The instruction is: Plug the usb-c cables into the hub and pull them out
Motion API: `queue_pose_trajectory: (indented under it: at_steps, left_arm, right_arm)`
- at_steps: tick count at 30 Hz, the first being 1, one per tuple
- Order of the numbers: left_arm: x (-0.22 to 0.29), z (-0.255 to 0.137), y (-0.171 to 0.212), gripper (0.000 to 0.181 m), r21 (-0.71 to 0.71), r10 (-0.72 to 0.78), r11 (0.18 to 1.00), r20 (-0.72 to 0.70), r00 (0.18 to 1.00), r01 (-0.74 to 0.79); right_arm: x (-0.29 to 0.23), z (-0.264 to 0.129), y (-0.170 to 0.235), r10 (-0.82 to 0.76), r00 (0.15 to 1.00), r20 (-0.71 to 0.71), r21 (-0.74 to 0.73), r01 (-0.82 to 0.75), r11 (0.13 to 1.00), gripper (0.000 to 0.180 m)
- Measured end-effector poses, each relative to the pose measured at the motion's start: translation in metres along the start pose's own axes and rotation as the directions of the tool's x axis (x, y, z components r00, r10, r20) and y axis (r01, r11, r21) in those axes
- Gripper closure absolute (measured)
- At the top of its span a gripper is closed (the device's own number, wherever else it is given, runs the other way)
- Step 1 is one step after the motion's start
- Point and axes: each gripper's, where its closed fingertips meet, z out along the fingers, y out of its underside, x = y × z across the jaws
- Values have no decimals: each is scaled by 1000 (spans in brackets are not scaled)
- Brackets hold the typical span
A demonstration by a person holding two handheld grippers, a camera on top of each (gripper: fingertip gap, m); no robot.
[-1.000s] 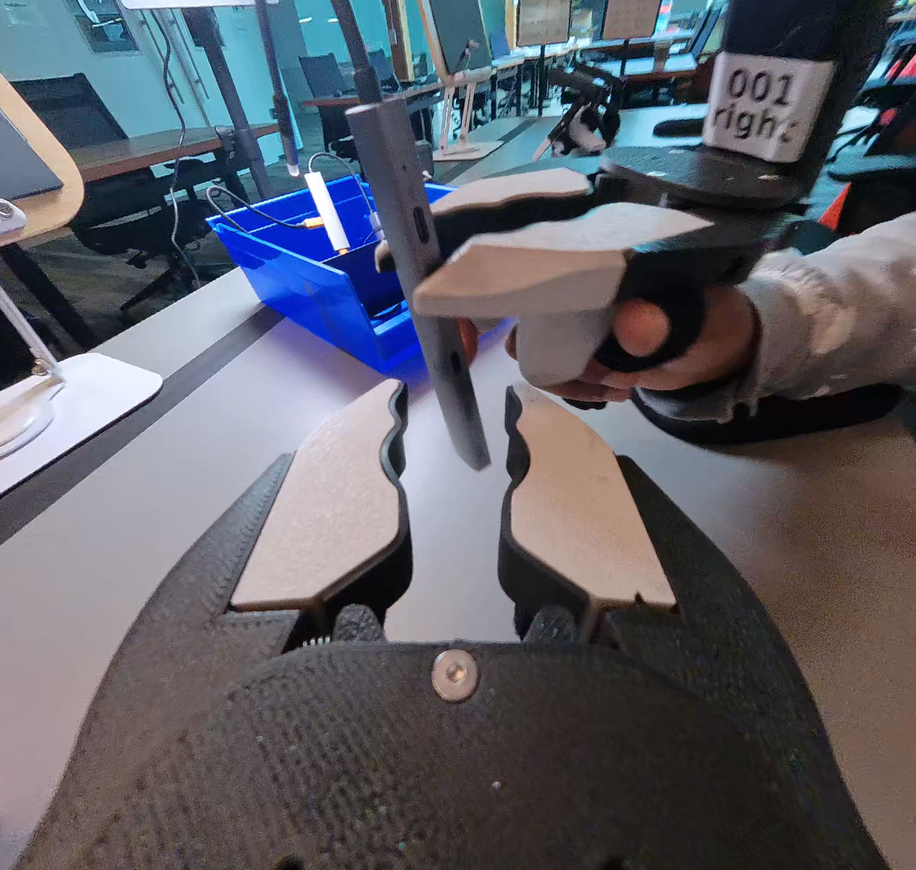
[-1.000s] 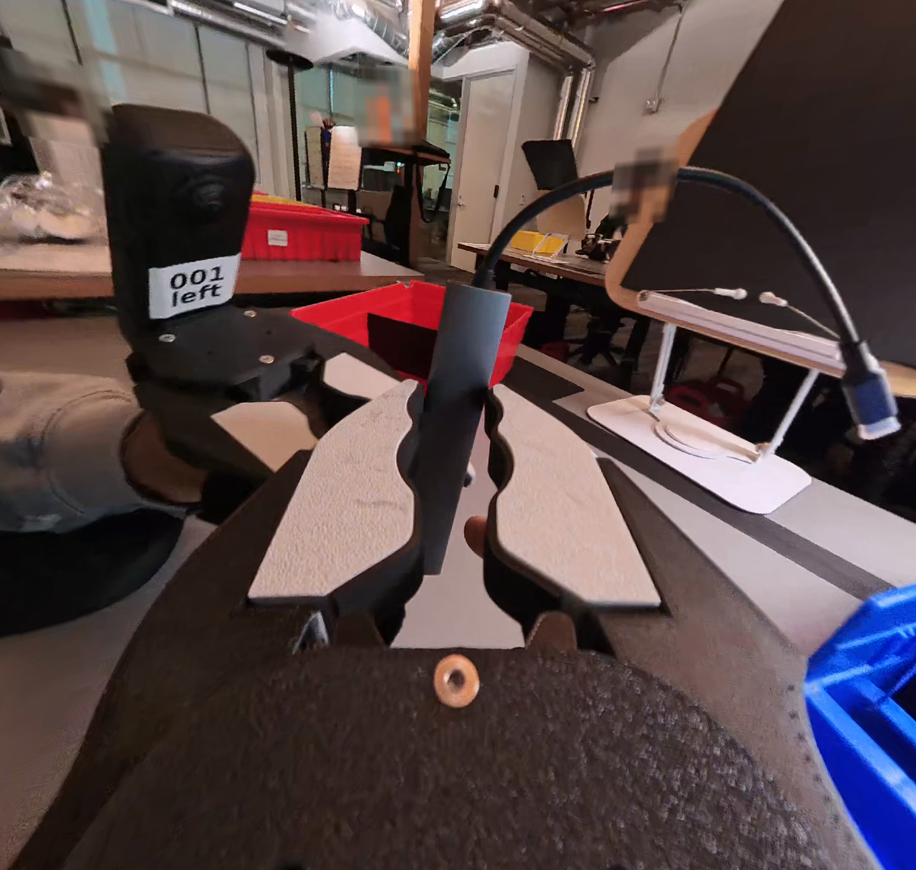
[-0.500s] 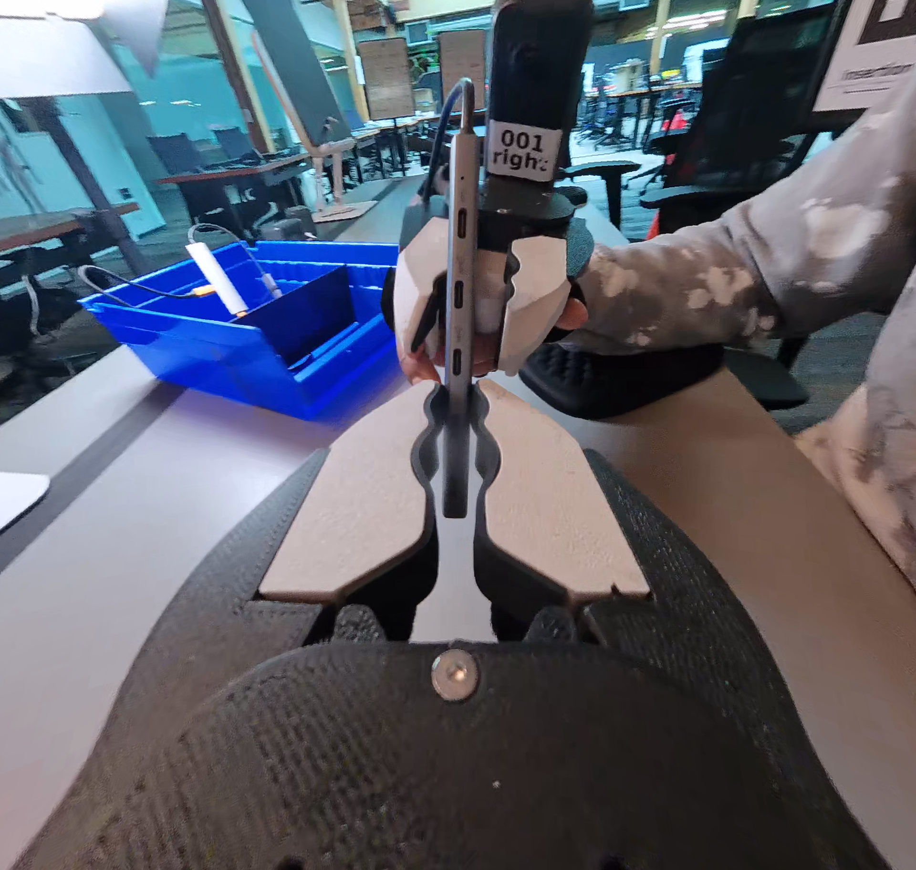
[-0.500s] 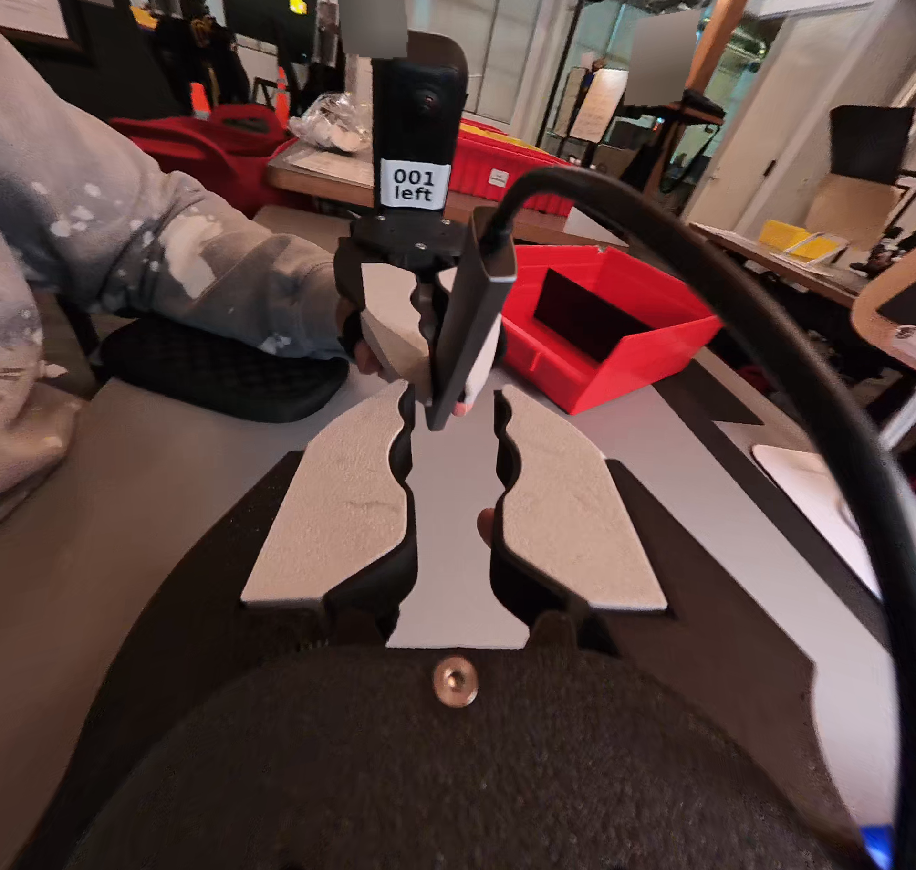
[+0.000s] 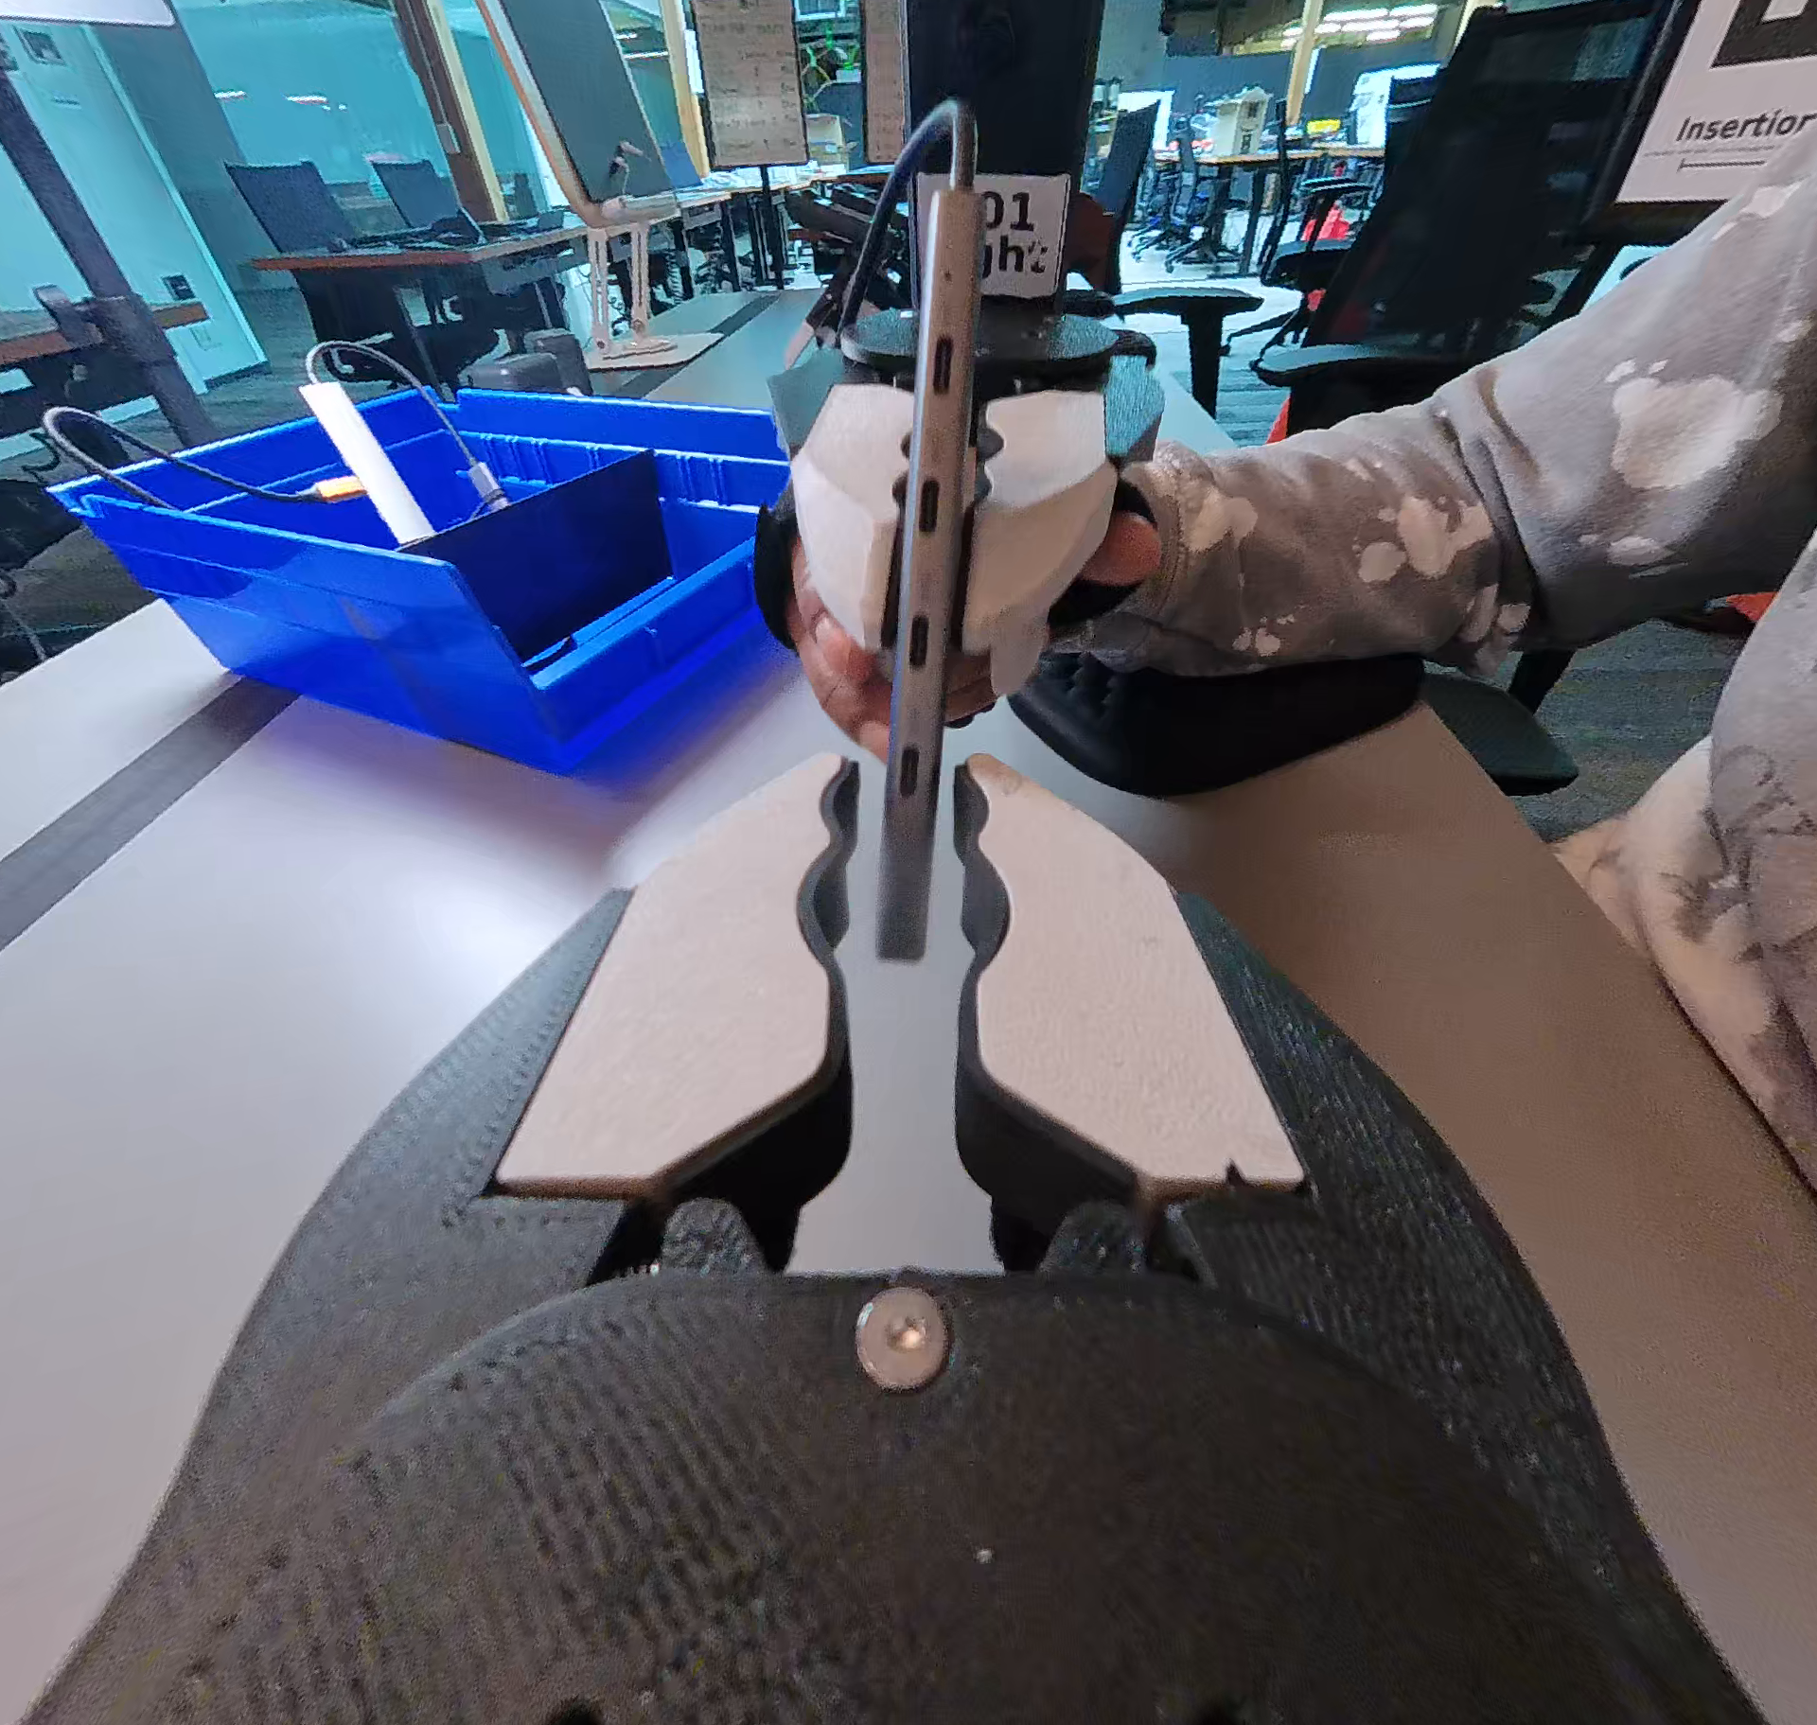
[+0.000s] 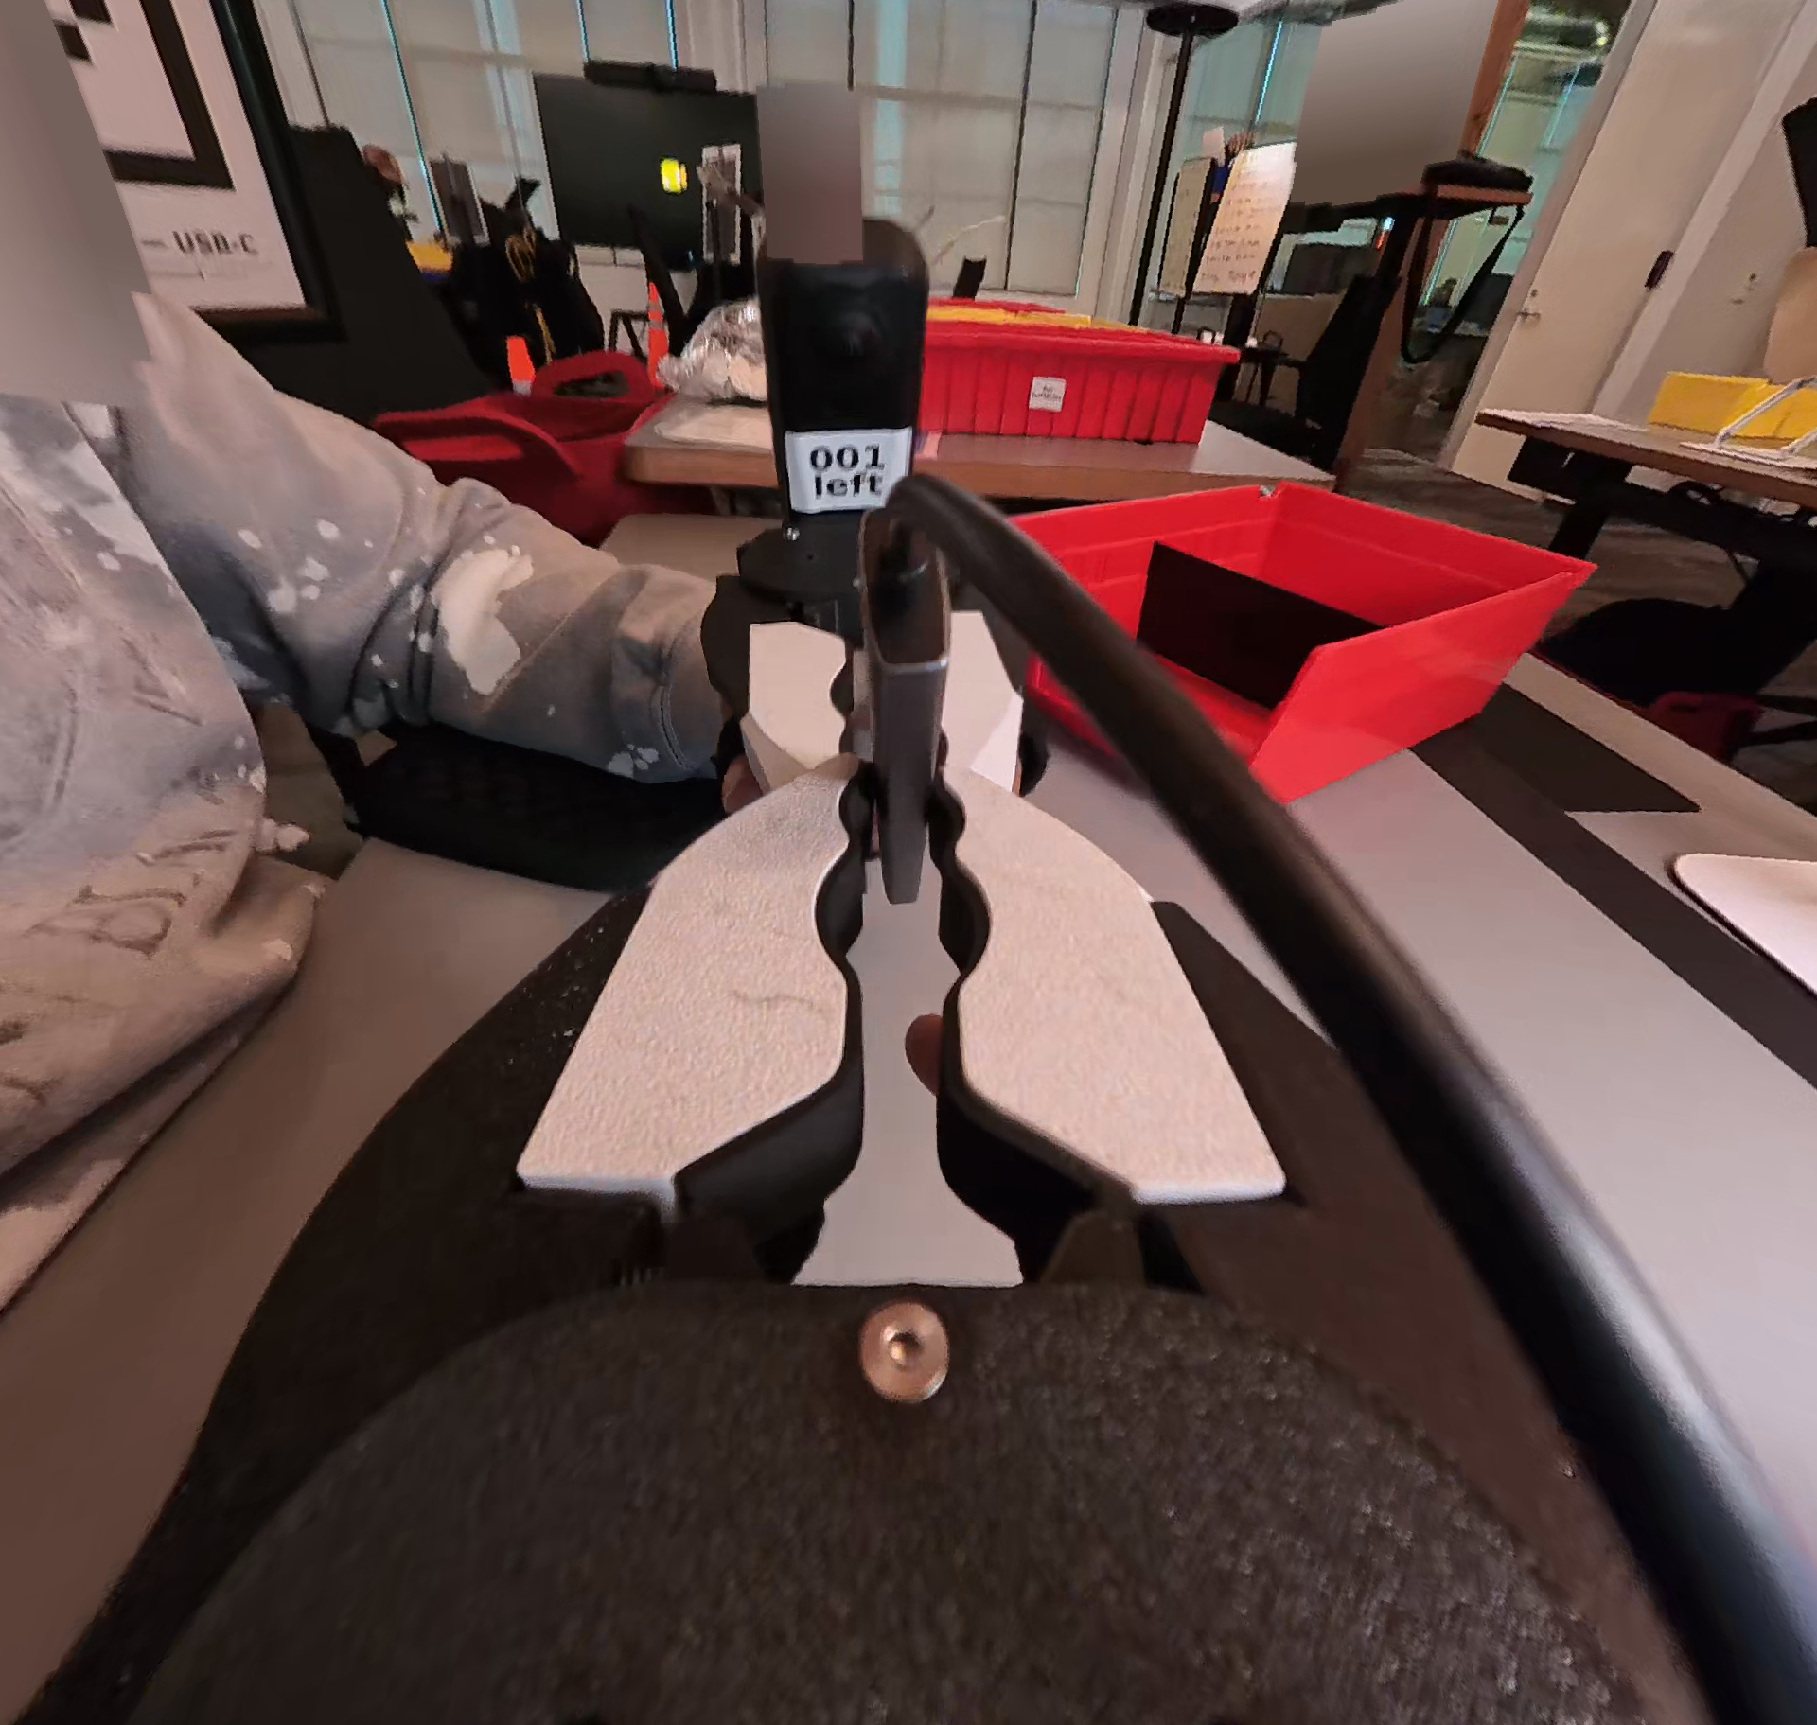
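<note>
Hub (image 5: 919, 596) was held upright, clamped between the right gripper (image 6: 897, 798) jaws. Its lower end hung between the left gripper (image 5: 903, 773) jaws, which were apart, not touching it. Cables (image 5: 197, 478) were seen in the blue bin (image 5: 413, 616), left of the jaws.

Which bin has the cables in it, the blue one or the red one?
The blue bin: gray cables lie in it. The red bin shows only a black divider.

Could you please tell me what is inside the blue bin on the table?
The blue bin holds a dark divider, a white stick-shaped adapter and a grey cable plug. Its floor behind the front wall is hidden.
</note>
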Motion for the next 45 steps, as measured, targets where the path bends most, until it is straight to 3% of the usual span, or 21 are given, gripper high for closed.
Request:
queue_pose_trajectory:
  at_steps: [9, 16, 23, 27, 29, 33, 37, 40, 45]
  left_arm:
    - [-6, -3, -1, 170, -24, 4, 1000, 39, 999, -3]
    - [-6, -1, -1, 171, -39, -49, 998, 27, 998, 50]
    - [-10, -2, -3, 170, -24, -19, 999, 55, 998, 20]
    - [-47, -44, -34, 155, -68, 38, 997, 215, 976, -24]
    - [-80, -82, -45, 151, -170, 19, 985, 331, 943, 40]
    - [-142, -158, -24, 150, -460, 16, 855, 482, 876, 238]
    - [-183, -210, 51, 153, -709, -8, 556, 516, 856, 433]
    - [-195, -231, 100, 154, -798, -30, 363, 505, 862, 481]
    - [-197, -233, 141, 157, -874, -40, 210, 440, 897, 438]
  right_arm:
    - [8, -9, -8, 48, 999, -5, 72, -48, 996, 169]
    - [12, -5, 8, -20, 999, -51, -21, 19, 1000, 165]
    - [9, -5, 7, 7, 1000, -28, -45, -9, 999, 169]
    - [19, -16, 1, 11, 997, -71, -48, -14, 999, 169]
    - [27, -23, 1, 31, 995, -94, -54, -37, 998, 169]
    - [35, -28, 12, 52, 991, -125, -71, -61, 996, 169]
    - [29, -22, 20, 35, 993, -111, -105, -47, 993, 169]
    - [27, -23, 21, 33, 993, -111, -106, -45, 993, 169]
    - [29, -27, 28, 52, 991, -126, -116, -67, 991, 169]
